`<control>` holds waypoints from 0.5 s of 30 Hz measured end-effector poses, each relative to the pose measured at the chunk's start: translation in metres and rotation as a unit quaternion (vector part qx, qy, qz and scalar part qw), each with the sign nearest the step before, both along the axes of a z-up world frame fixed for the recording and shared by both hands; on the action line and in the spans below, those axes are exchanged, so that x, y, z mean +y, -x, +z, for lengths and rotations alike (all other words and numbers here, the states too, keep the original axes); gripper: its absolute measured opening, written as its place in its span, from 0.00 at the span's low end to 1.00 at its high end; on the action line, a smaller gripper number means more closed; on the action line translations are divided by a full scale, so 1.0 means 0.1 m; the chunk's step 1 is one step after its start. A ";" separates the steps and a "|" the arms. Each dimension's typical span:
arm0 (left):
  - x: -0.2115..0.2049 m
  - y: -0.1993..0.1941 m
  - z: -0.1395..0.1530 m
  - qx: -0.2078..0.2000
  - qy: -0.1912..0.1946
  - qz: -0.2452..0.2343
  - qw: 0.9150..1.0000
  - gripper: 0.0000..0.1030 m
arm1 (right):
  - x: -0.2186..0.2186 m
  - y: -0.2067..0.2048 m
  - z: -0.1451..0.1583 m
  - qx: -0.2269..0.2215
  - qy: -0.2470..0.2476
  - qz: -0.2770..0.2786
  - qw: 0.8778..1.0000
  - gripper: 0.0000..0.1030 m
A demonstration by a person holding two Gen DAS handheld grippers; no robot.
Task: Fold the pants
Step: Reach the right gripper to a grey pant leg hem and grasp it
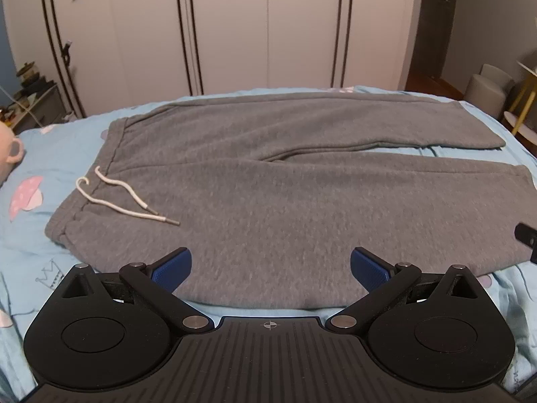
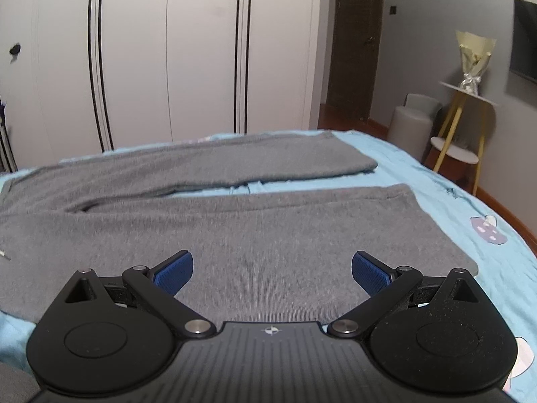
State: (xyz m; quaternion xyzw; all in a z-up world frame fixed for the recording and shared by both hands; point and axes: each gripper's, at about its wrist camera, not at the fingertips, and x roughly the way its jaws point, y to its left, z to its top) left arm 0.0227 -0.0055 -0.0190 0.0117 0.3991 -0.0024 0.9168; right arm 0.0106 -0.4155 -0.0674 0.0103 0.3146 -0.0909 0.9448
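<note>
In the left wrist view, grey pants (image 1: 268,181) were seen spread flat on a light blue bedsheet (image 1: 67,154), the waistband lying to the left and both legs running to the right, with a narrow gap between the cuffs. A white drawstring (image 1: 117,198) was laid loose over the fabric near the waistband. The left gripper (image 1: 271,265) was held above the near edge of the pants, its blue pads (image 1: 173,267) spread wide with nothing between them. A white wardrobe (image 1: 235,33) was seen behind the bed. In the right wrist view, the leg ends of the pants (image 2: 268,228) were shown, the near leg directly below the right gripper (image 2: 272,268), whose fingers (image 2: 371,273) were likewise spread apart and empty. A small round side table (image 2: 468,95) bearing a wrapped bouquet (image 2: 473,57) was seen at the right, beyond the bedsheet (image 2: 453,208).
</note>
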 end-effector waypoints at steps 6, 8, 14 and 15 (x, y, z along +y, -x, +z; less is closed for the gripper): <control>0.01 -0.14 -0.03 0.002 -0.003 0.011 1.000 1.00 | -0.14 -0.11 -0.10 0.029 -0.037 -0.010 0.999 0.98; 0.02 -0.22 -0.03 0.000 -0.002 0.021 1.000 1.00 | -0.19 -0.15 -0.13 0.038 -0.048 -0.014 0.998 0.98; 0.04 -0.80 0.12 -0.004 0.007 0.080 0.997 1.00 | -0.33 -0.50 -0.18 0.059 -0.048 -0.018 0.997 0.98; 0.04 -0.96 0.13 -0.004 0.010 0.096 0.995 1.00 | -0.37 -0.64 -0.16 0.061 -0.047 -0.016 0.997 0.98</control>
